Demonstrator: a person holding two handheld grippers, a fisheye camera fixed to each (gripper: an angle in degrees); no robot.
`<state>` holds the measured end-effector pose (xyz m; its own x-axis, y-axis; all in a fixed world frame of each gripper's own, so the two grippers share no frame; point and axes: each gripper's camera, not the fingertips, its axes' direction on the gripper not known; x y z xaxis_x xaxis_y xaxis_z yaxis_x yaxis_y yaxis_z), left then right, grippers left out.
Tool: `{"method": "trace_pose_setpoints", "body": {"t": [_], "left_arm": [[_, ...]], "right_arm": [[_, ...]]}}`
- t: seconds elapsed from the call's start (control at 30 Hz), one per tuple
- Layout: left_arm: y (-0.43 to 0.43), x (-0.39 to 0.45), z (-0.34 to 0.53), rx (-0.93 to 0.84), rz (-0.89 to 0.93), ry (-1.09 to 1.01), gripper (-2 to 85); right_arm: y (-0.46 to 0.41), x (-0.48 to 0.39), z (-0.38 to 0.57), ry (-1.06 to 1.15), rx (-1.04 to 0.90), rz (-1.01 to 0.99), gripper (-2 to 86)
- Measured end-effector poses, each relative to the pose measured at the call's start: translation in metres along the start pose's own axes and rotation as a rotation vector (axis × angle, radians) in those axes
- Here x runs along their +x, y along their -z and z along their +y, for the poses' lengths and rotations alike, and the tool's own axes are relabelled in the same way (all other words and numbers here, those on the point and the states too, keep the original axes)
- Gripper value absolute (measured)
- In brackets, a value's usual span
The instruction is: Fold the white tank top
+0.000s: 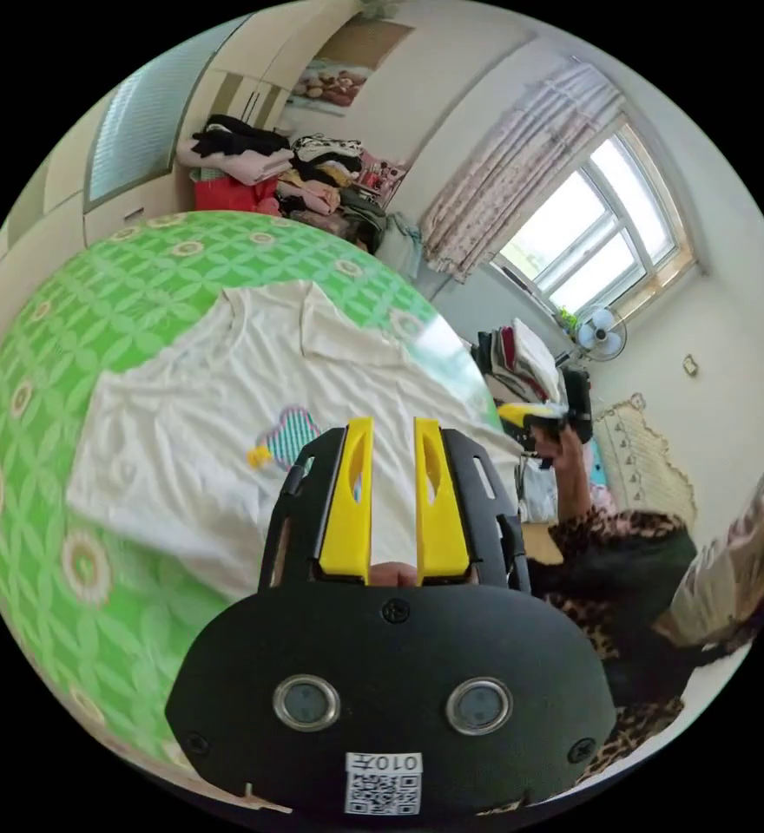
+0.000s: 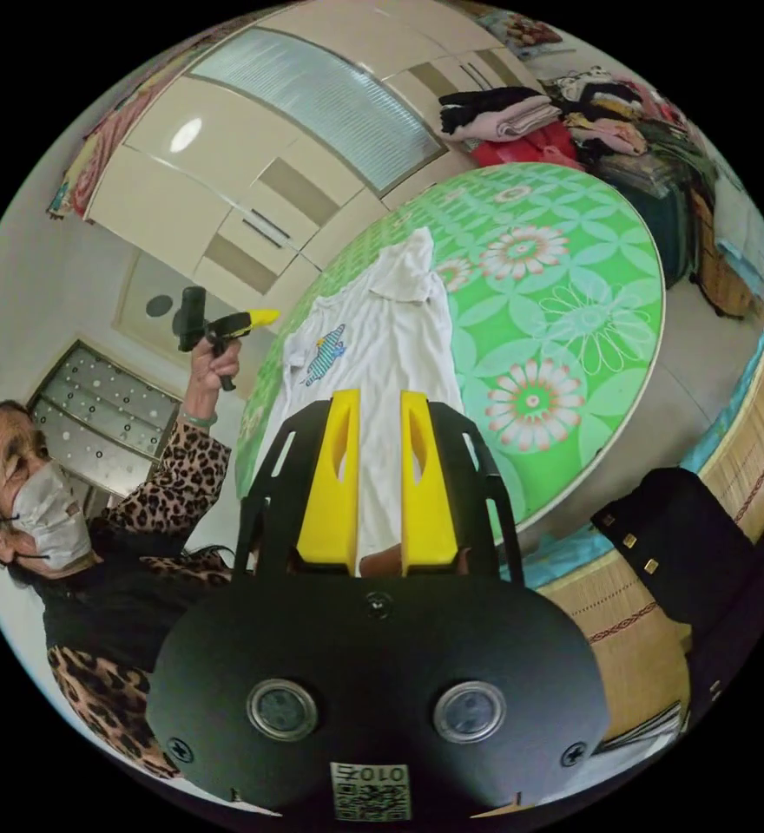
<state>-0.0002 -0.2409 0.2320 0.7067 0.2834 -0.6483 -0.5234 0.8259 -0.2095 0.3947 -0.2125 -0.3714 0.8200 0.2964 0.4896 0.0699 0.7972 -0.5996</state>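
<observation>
The white tank top [image 1: 217, 425] lies spread flat on a round table with a green flower-patterned cover [image 1: 95, 286]; a small coloured print shows on its front. My left gripper [image 1: 392, 429] hovers above the top's near part, its yellow jaws apart with nothing between them. In the right gripper view the tank top [image 2: 391, 338] stretches away across the table [image 2: 573, 304]. My right gripper [image 2: 379, 403] is held above its near end, open and empty. A hand holds each gripper raised off the table: the right gripper [image 1: 528, 418] and the left gripper [image 2: 230, 325] are seen from across.
Piles of folded clothes [image 1: 260, 165] [image 2: 556, 121] stand behind the table. A person in a leopard-print sleeve [image 2: 165, 495] is at the table's edge. A fan [image 1: 602, 334] sits by the window, cupboards [image 2: 312, 113] line the wall, and a black bag [image 2: 686, 547] rests on a woven mat.
</observation>
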Motion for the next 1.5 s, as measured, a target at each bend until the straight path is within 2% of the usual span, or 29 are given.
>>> {"method": "trace_pose_setpoints", "body": {"t": [0.13,0.23,0.67,0.8,0.87,0.93,1.23,1.5], "left_arm": [[-0.043,-0.053,-0.066,-0.053,0.086,0.069,10.1],[-0.076,-0.079,-0.098,-0.148,0.044,0.137,10.7],[-0.126,-0.116,-0.195,-0.269,0.082,0.297,11.6],[-0.102,-0.129,-0.212,-0.167,0.125,0.362,12.3],[-0.108,-0.139,-0.219,-0.213,0.177,0.384,13.1],[-0.112,-0.145,-0.225,-0.267,0.115,0.402,13.8],[-0.125,-0.165,-0.249,-0.299,0.193,0.439,14.0],[-0.139,-0.181,-0.273,-0.318,0.222,0.458,8.6]], "right_arm": [[-0.002,0.011,-0.019,-0.129,0.057,0.016,8.1],[-0.006,0.011,-0.028,-0.179,0.030,0.040,8.4],[-0.032,-0.032,-0.007,-0.152,-0.122,0.457,8.3],[-0.025,-0.035,0.014,-0.214,-0.067,0.409,8.3],[-0.019,-0.037,0.030,-0.269,0.008,0.354,8.3],[-0.019,-0.039,0.041,-0.310,0.039,0.349,8.3],[-0.036,-0.037,0.070,-0.408,0.080,0.304,8.4],[-0.037,-0.026,0.085,-0.450,0.132,0.194,8.7]]}}
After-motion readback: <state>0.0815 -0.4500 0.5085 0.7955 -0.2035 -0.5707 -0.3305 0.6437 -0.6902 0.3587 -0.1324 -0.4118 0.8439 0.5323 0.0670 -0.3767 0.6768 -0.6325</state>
